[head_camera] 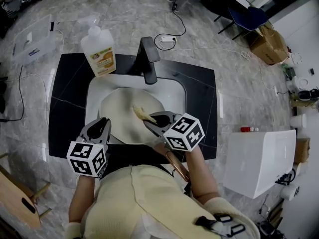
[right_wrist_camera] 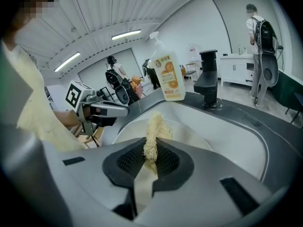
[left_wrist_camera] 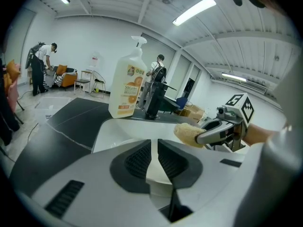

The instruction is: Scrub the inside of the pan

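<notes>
- Sitting inside the white sink: round cream pan, open side up.
- Right gripper clenched on a yellow fibrous scrubber, which rests on the pan's inner face.
- Left gripper at the pan's left rim, jaws nearly closed, pinching that rim.
- Black faucet and clear soap bottle with orange label stand on the black marble surface behind the sink.
</notes>
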Demonstrator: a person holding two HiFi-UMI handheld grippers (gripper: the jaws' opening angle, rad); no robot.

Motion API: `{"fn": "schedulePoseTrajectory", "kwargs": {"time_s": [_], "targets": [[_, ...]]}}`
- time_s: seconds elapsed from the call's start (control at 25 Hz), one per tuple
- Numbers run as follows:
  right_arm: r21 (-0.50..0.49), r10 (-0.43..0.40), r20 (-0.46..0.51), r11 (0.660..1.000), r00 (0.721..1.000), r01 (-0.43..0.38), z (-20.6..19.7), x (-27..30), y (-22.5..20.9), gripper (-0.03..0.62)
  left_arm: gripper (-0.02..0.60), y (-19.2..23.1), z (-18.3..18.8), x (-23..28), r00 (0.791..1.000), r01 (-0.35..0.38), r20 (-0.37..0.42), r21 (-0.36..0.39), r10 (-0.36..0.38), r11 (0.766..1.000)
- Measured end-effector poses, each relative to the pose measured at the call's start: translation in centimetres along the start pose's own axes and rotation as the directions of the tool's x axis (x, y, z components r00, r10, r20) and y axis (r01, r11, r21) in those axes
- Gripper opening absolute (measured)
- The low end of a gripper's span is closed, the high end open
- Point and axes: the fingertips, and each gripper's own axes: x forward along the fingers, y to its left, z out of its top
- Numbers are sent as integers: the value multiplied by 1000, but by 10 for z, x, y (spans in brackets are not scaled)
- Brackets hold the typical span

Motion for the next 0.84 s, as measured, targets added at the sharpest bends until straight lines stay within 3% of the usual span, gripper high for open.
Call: {"fn": "schedulePoseTrajectory", "kwargs": {"time_s": [0.84], "targets": [[-21, -22, -38, 1000, 999, 21, -6, 6, 1, 48, 51, -2, -3, 0, 999, 27, -28, -14, -27, 1000]]}}
